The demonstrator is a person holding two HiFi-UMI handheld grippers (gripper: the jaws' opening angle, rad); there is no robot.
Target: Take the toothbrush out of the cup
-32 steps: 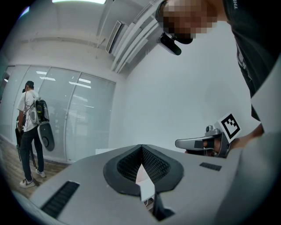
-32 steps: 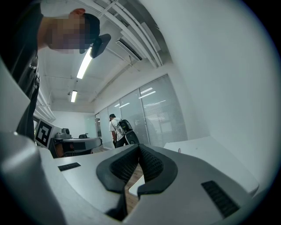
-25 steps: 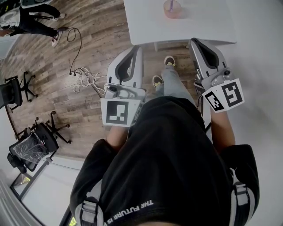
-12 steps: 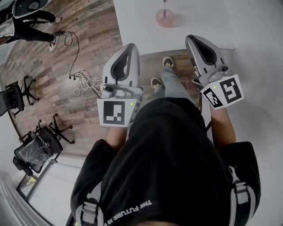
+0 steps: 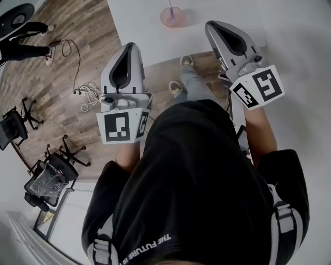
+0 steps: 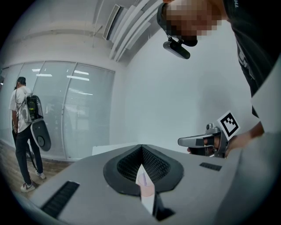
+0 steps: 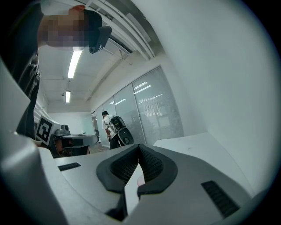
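Note:
A pink translucent cup [image 5: 172, 17] stands on the white table [image 5: 139, 26] at the top of the head view, with a thin purple toothbrush [image 5: 169, 7] upright in it. My left gripper [image 5: 129, 45] hangs at the table's near edge, left of and short of the cup, its jaws together on nothing. My right gripper [image 5: 209, 24] is over the table to the cup's right, also shut and empty. In the left gripper view, the left gripper [image 6: 141, 147] frames the cup [image 6: 145, 187] as a pink patch in the slit between its jaws. The right gripper [image 7: 139, 147] shows a similar pink glimpse.
Wooden floor lies left of the table, with a tangle of cables [image 5: 85, 88] and black office chairs [image 5: 51, 173]. Another person [image 5: 23, 44] stands at the far left. My own feet [image 5: 178, 88] show below the table edge. A white wall runs along the right.
Both grippers have moved forward toward the table. The cup has slid left and up in the head view, and the right gripper now reaches over the tabletop.

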